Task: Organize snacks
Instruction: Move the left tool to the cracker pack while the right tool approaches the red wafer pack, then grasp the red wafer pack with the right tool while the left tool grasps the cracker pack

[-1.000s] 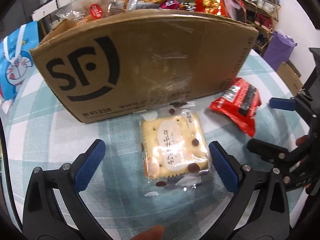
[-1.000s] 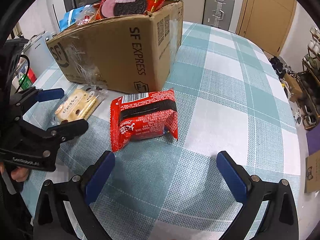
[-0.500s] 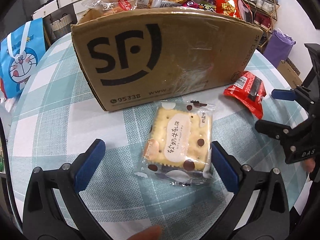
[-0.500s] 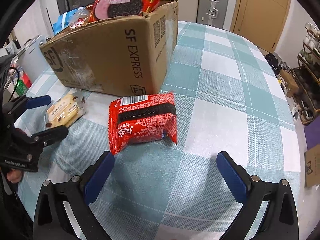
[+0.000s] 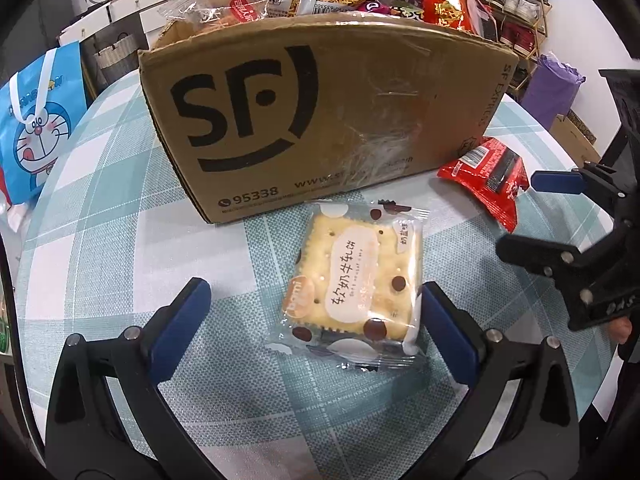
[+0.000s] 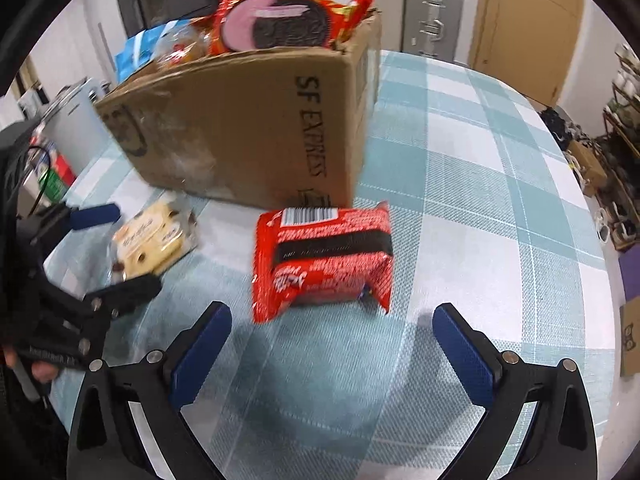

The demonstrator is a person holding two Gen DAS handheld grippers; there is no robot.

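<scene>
Left wrist: your left gripper (image 5: 316, 320) fingers apart around cracker pack (image 5: 352, 276) by box (image 5: 320, 120) | right gripper (image 6: 332, 344) fingers apart, red pack (image 6: 324, 256) ahead

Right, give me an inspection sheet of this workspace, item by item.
Surface: table under a teal and white checked cloth.
Job's things: cracker packet and red snack packet lie flat in front of the cardboard box; the box is heaped with snack bags.
Clutter: blue cartoon bag at the table's edge.
Grippers: left gripper open, fingers either side of the cracker packet; right gripper open, just short of the red packet.
Cables: nothing seen on the table.
Surroundings: suitcases, wooden door, shoe rack.
</scene>
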